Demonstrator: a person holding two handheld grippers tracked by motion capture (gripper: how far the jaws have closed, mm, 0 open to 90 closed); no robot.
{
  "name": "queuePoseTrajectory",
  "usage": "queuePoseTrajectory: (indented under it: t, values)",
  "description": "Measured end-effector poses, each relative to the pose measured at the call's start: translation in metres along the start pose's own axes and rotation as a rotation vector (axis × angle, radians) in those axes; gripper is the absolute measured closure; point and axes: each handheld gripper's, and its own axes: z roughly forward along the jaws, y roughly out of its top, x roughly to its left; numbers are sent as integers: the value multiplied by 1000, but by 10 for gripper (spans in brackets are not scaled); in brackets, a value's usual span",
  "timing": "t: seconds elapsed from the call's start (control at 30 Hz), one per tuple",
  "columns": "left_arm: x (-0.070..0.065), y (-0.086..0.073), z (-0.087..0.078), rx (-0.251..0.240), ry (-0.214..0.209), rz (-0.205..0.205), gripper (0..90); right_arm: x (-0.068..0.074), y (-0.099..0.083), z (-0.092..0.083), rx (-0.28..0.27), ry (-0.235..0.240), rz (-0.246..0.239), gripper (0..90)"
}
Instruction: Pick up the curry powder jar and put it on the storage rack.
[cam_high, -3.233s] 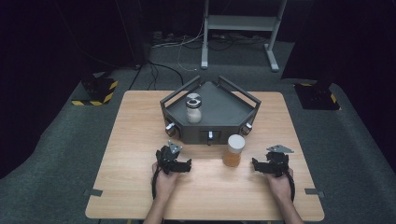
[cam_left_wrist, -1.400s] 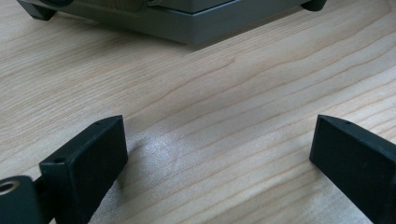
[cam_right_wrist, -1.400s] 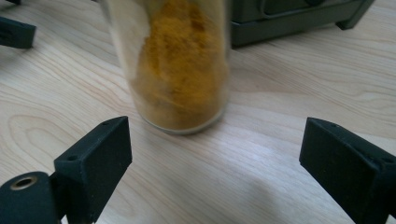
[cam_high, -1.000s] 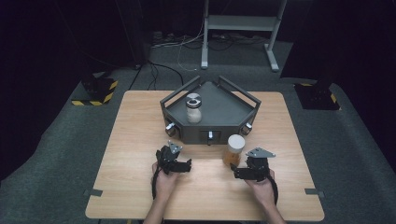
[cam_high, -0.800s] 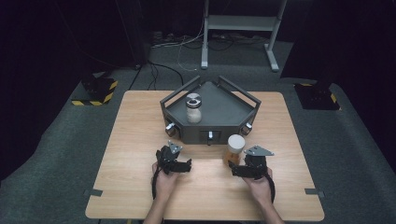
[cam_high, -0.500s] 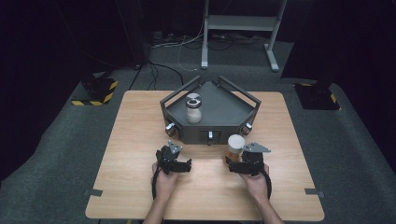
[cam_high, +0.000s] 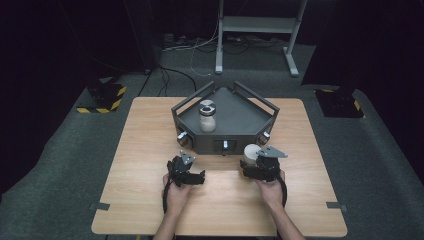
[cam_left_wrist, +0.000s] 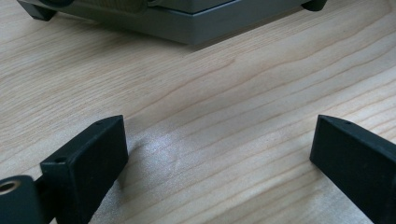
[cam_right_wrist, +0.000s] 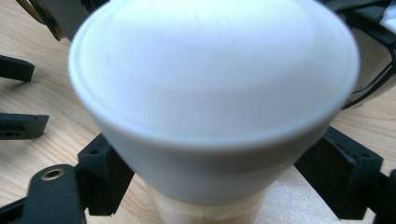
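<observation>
1. High view: wooden table (cam_high: 150, 200) across the centre of the frame; dark angular tray (cam_high: 240, 112) at upper centre holding a white-capped jar (cam_high: 207, 116). Left gripper (cam_high: 192, 176), lower centre-left, rests on the wood. Right gripper (cam_high: 250, 172), lower centre-right, sits around a white-lidded bottle (cam_high: 251, 154) just below the tray's front wall.
2. Left gripper view: jaws spread wide at lower left and lower right, bare wood between them; tray base (cam_left_wrist: 187, 23) along the top edge.
3. Right gripper view: the bottle's white lid (cam_right_wrist: 215, 88) takes up the centre of the frame; jaws have just been closing, one at each side of the bottle's neck; contact cannot be told.
</observation>
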Motion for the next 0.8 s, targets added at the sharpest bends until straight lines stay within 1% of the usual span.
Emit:
queuePoseTrajectory:
  t: [0.13,0.63,0.8]
  values:
    - [0,0,0,0,0,1,41,-1,1,0,-9,-1,2,212]
    - [0,0,0,0,-1,0,41,6,-1,-1,-35,-3,-47,331]
    - [0,0,0,-1,-1,0,41,6,-2,-2,-39,-4,-53,337]
